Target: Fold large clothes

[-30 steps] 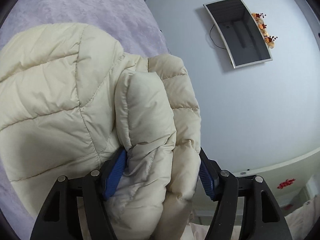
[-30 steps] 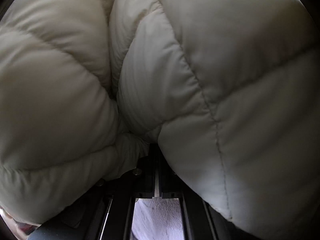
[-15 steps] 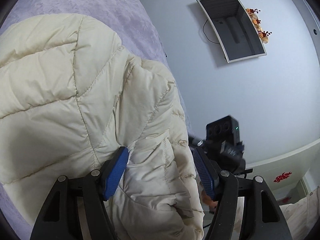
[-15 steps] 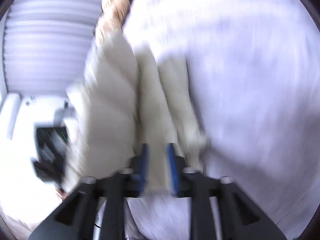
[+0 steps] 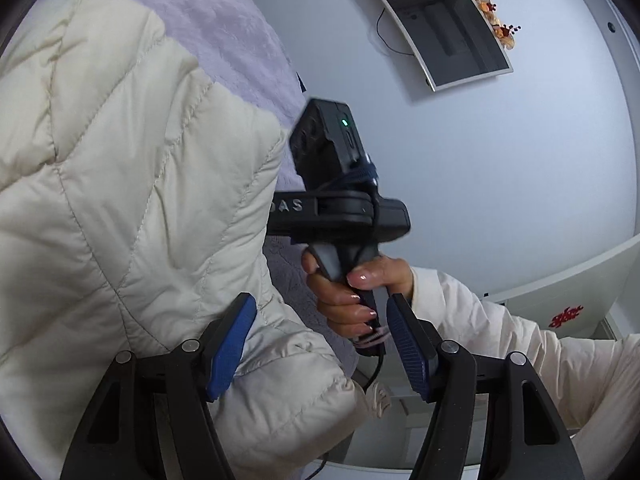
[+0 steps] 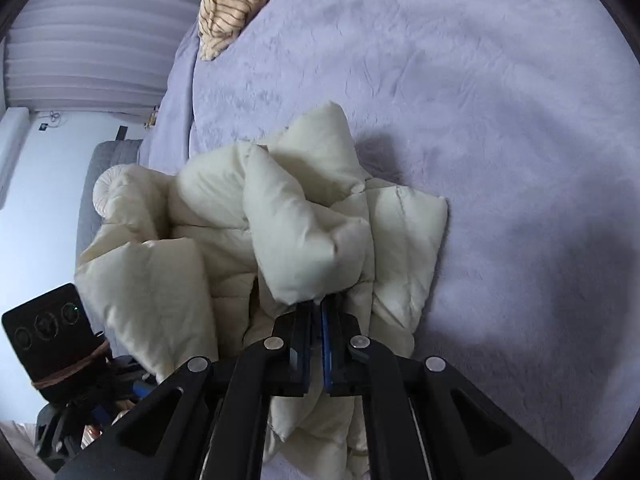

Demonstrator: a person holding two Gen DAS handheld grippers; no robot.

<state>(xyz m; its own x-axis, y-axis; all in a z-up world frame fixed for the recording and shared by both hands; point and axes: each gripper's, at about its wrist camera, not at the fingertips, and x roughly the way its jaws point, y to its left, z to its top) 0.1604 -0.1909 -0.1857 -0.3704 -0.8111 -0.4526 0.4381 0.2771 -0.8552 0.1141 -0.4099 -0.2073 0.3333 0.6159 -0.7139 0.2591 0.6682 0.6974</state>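
A cream quilted puffer jacket [image 6: 288, 224] lies bunched on the lavender bed [image 6: 500, 128]. My right gripper [image 6: 316, 312] is shut on a puffy fold of it, with the blue pads almost together. In the left wrist view the jacket [image 5: 120, 208] fills the left half. My left gripper [image 5: 320, 344] is open, its left blue pad [image 5: 232, 344] resting against the jacket, nothing pinched. The right gripper's body [image 5: 336, 200] and the hand on it show just beyond the left fingers. The left gripper's body [image 6: 52, 348] shows at the lower left of the right wrist view.
A striped tan garment [image 6: 236, 0] lies at the far end of the bed. A wall-mounted screen [image 5: 436, 28] hangs on the grey wall. A grey upholstered piece [image 6: 100, 184] stands beside the bed edge. Pleated curtains [image 6: 88, 40] hang at the back.
My left gripper let go of the jacket fold and the fold dropped away. My right gripper pulled back from under the jacket, now holding a fold above the bed, and came beside the left.
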